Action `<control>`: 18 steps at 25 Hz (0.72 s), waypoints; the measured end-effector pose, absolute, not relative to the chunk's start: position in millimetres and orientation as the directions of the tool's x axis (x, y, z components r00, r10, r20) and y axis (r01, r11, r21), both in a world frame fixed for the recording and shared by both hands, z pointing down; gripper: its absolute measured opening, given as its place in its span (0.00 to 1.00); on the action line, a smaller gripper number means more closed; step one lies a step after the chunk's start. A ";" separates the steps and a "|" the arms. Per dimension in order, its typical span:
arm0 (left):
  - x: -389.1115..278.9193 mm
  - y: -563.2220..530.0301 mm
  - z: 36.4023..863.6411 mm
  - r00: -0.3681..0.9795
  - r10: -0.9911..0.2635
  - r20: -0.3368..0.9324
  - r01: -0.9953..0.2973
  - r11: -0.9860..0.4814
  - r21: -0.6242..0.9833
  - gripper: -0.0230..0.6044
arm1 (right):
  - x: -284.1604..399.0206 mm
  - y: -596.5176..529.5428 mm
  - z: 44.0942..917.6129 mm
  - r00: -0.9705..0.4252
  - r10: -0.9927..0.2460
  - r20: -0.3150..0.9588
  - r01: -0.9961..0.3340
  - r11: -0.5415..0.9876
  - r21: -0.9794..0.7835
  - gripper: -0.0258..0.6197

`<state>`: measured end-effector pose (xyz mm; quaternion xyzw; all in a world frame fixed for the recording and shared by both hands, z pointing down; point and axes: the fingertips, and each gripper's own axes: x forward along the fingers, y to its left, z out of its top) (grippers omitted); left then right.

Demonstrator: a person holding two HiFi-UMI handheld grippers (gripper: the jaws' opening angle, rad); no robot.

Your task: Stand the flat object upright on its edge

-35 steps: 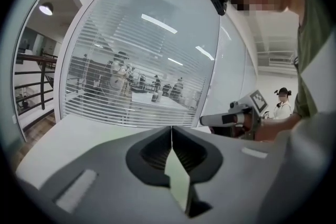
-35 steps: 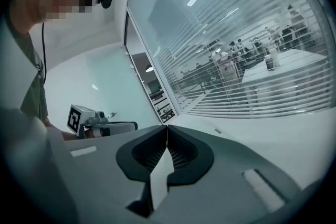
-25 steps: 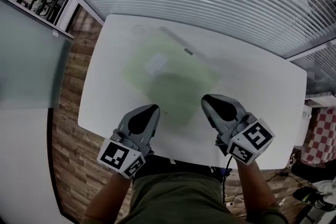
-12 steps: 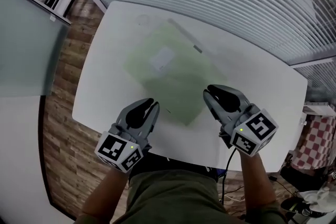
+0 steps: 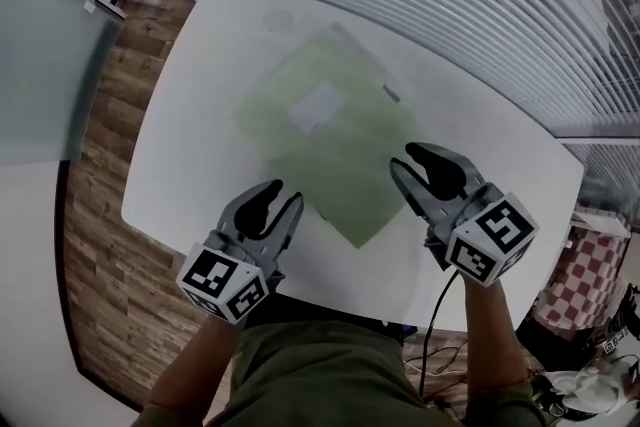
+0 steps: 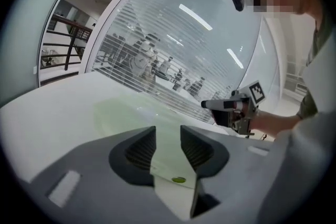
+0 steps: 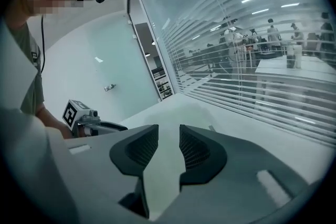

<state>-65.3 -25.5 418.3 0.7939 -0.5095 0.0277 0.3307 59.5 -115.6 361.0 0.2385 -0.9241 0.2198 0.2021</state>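
1. The green sheet (image 5: 330,150) lies flat in the middle of the white worktop (image 5: 190,135), with one corner pointing at the near edge.
2. The left gripper (image 5: 280,198) is close to the near edge, just left of that corner. Its jaws have just been opening and stand slightly apart with nothing between them.
3. The right gripper (image 5: 408,161) is at the sheet's near-right edge. Its jaws have likewise just been opening and are slightly apart and empty.

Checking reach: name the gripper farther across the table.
The right gripper, beside the green sheet's right edge; the left gripper hangs back. Both pairs of fingers have just been opening, gripping nothing.
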 end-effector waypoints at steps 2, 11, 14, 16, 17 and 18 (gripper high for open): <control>-69.2 -28.0 424.5 0.469 -0.791 0.394 -0.829 -0.240 0.505 0.21 | 57.3 -124.1 365.4 -0.796 -0.350 0.494 -0.531 0.796 -0.291 0.23; -82.8 -31.8 455.4 0.430 -0.779 0.456 -0.834 -0.150 0.531 0.29 | 55.5 -151.0 401.9 -0.761 -0.325 0.561 -0.531 0.810 -0.250 0.31; -85.3 -30.5 465.1 0.426 -0.768 0.479 -0.830 -0.121 0.544 0.32 | 52.0 -158.3 407.4 -0.756 -0.313 0.576 -0.529 0.810 -0.254 0.33; -87.0 -29.9 471.2 0.425 -0.760 0.492 -0.824 -0.101 0.557 0.34 | 49.6 -162.1 413.0 -0.753 -0.302 0.584 -0.524 0.813 -0.255 0.35; -88.0 -30.2 473.7 0.425 -0.757 0.497 -0.820 -0.089 0.565 0.35 | 48.7 -164.3 416.3 -0.753 -0.295 0.588 -0.520 0.815 -0.256 0.37; -89.0 -30.7 476.3 0.424 -0.755 0.500 -0.815 -0.077 0.574 0.36 | 47.8 -166.7 419.3 -0.753 -0.289 0.592 -0.515 0.817 -0.257 0.38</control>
